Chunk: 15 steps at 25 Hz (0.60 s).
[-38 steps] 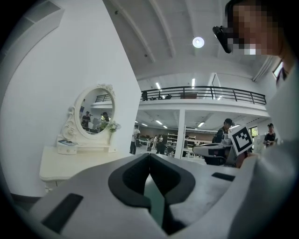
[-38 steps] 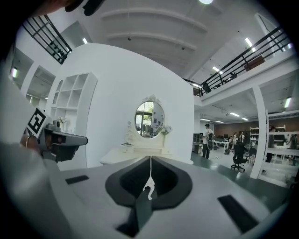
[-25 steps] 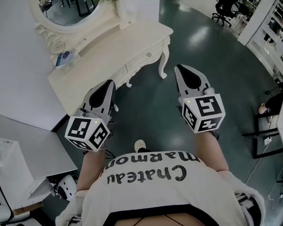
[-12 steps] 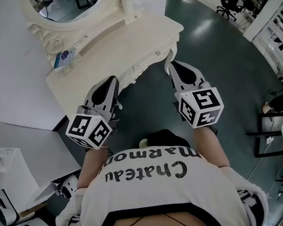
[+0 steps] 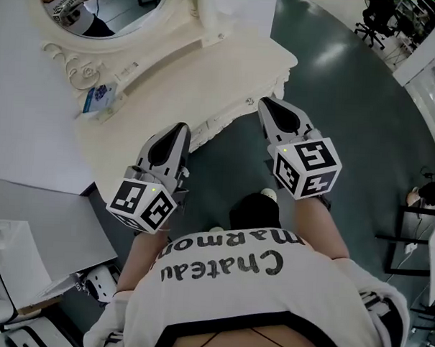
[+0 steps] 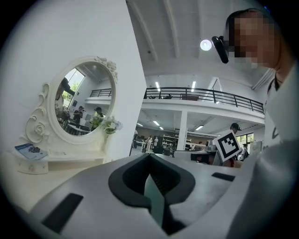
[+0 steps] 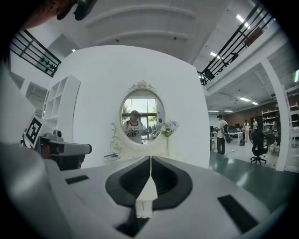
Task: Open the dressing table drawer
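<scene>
The left gripper (image 5: 177, 131), jaws pressed together, is hovering at the front edge of the dressing table (image 5: 208, 68). The drawer (image 5: 233, 111) is sitting shut there, its knob (image 5: 250, 101) near the right gripper (image 5: 267, 104), also pressed together. I think that one should be spreading first, then pinching the knob squarely.

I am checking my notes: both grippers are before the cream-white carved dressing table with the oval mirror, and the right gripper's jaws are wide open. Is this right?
Not quite. The right gripper has its jaws shut together, nothing between them; the right gripper view shows this. The rest holds: it and the left gripper are before the cream-white carved dressing table with the oval mirror.
</scene>
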Each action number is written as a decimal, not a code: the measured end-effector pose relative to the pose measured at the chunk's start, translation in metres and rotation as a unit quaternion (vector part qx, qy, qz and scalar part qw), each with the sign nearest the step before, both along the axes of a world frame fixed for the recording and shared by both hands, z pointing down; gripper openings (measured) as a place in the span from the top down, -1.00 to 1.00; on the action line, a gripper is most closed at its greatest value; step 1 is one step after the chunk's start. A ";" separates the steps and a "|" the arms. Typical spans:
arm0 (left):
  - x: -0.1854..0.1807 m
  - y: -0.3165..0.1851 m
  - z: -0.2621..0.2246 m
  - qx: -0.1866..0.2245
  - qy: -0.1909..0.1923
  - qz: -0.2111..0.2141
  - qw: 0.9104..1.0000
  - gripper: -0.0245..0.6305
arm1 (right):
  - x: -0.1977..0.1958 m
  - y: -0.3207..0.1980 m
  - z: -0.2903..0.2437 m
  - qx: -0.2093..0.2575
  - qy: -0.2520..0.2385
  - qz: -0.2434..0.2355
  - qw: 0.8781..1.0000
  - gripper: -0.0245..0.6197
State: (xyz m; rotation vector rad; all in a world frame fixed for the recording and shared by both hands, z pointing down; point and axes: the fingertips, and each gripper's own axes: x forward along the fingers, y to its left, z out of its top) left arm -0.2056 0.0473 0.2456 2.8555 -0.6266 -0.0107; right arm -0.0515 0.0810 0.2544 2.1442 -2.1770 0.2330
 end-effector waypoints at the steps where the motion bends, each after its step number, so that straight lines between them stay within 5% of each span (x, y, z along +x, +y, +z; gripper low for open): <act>1: 0.011 -0.005 0.000 0.000 -0.001 -0.006 1.000 0.85 | 0.011 -0.008 -0.001 0.001 0.000 -0.007 1.000 0.84; 15: 0.186 -0.066 0.007 0.005 0.030 -0.068 0.997 0.85 | 0.186 -0.081 0.000 0.015 -0.007 -0.080 0.997 0.84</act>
